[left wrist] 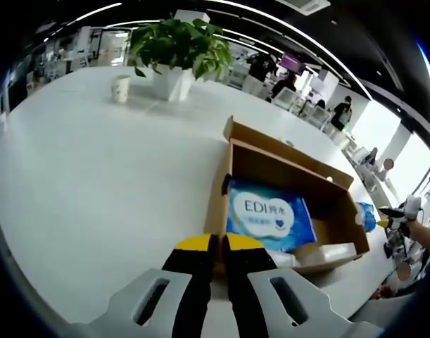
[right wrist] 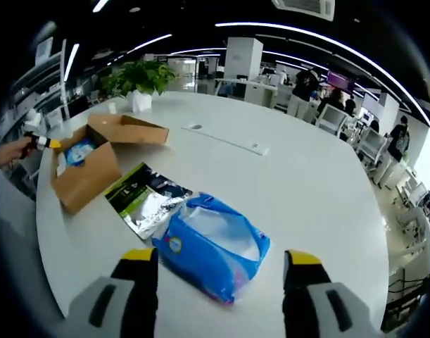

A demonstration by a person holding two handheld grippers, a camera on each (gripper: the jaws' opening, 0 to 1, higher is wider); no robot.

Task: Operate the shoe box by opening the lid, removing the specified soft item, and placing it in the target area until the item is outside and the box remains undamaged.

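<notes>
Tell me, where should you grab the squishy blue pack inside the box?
Probably the near short edge of the soft blue-and-white plastic tissue pack, coming from above through the open brown cardboard shoe box. It lies flat, label up, walls close beside it, so only its top is free.

- Open shoe box [left wrist: 292, 204], left gripper view: I see its lid [left wrist: 285, 148] folded back on the far side, so entry from above stands free; the cardboard walls bar entry from the sides.
- Inside it, the blue pack [left wrist: 269, 215] covers most of the floor, and a white item [left wrist: 334, 252] lies along the near wall.
- Left gripper [left wrist: 218, 243]: my jaws are pressed together just at the box's near corner.
- Right gripper [right wrist: 220, 266]: between my spread jaws lies a blue bag [right wrist: 213, 246]; a flat printed packet [right wrist: 146, 199] touches it, beside the box.
- Table [right wrist: 306, 183]: broad bare surface to the right; a potted plant [left wrist: 176, 53] and cup [left wrist: 121, 88] stand far off.
</notes>
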